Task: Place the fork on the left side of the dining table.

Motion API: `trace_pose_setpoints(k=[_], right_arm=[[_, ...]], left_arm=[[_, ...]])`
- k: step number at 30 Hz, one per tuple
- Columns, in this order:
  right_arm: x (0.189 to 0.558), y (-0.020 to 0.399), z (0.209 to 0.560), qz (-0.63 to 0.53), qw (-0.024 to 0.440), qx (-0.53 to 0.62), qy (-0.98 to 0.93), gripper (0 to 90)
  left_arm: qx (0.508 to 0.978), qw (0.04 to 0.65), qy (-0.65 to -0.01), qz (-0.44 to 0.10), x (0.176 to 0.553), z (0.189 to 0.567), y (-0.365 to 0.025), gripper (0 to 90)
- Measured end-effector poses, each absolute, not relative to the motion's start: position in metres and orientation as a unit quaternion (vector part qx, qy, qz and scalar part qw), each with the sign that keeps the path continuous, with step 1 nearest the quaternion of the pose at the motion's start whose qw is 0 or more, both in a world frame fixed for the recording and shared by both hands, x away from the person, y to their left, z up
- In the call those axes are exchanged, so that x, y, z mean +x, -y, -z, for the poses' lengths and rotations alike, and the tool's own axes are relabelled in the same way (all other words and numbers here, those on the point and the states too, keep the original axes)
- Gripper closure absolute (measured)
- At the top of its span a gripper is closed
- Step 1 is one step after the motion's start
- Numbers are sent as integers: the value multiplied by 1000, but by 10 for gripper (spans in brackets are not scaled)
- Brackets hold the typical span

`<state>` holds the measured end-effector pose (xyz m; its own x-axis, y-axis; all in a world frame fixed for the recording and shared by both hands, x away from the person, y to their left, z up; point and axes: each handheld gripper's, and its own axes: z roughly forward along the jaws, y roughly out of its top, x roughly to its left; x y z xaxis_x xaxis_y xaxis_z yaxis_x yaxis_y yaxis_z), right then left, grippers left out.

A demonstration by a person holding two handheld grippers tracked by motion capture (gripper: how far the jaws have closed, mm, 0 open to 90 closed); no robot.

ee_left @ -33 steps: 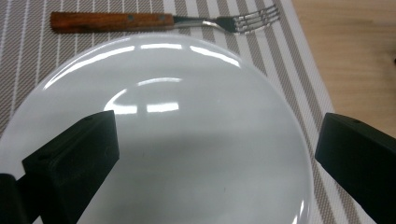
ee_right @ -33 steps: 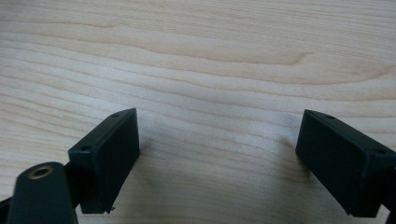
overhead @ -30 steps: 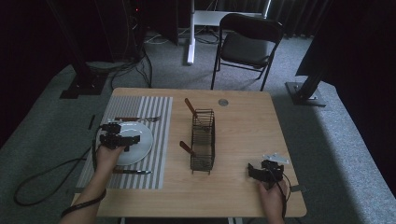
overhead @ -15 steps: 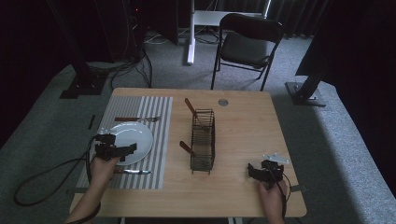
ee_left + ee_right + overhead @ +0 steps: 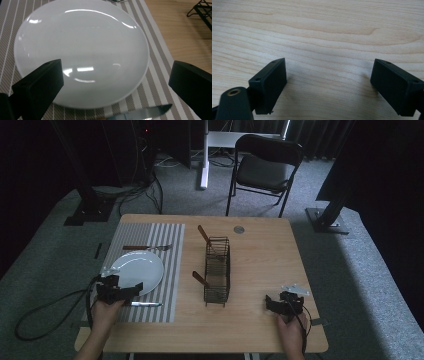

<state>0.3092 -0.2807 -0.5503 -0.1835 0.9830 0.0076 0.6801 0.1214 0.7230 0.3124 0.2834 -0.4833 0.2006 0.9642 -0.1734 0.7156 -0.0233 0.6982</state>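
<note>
Two utensils flank plate (image 5: 137, 270) | knife (image 5: 145, 304) near | fork (image 5: 147, 247) far

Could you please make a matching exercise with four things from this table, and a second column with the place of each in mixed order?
Things:
1. white plate
2. fork
3. knife
4. wire basket

Places:
A. on the bare wood, in the middle of the table
B. on the striped mat, beyond the plate
C. on the striped mat, between the fork and the knife
D. on the striped mat, at the near side of the plate, by the left gripper

Pairs: 1-C, 2-B, 3-D, 4-A
</note>
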Motion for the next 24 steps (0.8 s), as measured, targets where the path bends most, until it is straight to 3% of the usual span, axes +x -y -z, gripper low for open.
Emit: trace_pose_setpoints(k=[24], right_arm=[[309, 280, 550, -305, 247, 590, -706, 131]], left_arm=[[691, 348, -604, -192, 254, 517, -293, 0]])
